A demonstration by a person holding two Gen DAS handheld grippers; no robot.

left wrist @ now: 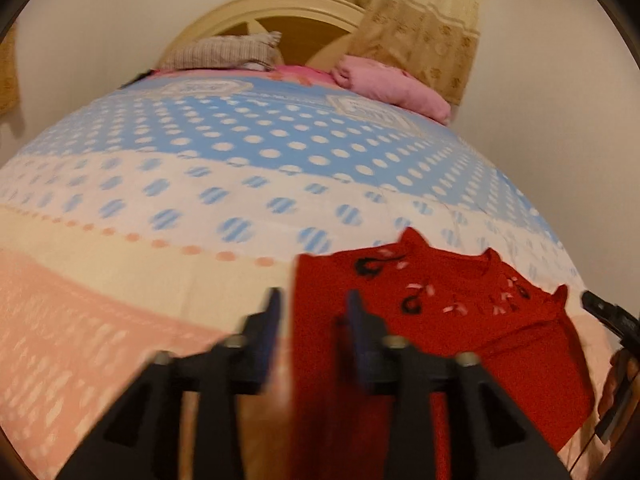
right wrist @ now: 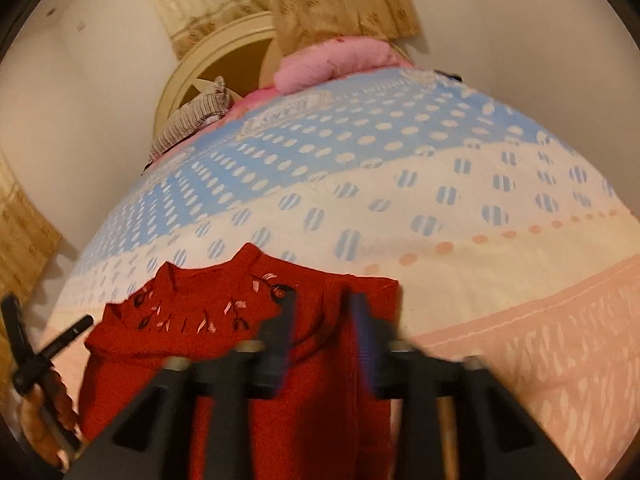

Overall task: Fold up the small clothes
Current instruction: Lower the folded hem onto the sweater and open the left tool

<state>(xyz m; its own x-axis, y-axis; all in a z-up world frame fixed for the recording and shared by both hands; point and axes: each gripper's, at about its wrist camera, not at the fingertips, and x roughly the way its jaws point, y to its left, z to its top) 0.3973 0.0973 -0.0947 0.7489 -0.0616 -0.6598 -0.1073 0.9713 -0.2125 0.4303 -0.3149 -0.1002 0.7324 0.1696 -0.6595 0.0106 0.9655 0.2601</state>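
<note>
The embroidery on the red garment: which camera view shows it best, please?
The right wrist view shows the embroidery best: the stitched sprigs on the red garment read fairly sharp and lie mostly clear of the fingers. The left wrist view shows the same embroidery, only more blurred and smeared.

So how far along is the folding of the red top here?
Done: the red top lies spread on the bedspread, embroidered front up. In hand: nothing; the left gripper and right gripper hover open over its two sides. Left: no fold shows yet, so all the folding.
</note>
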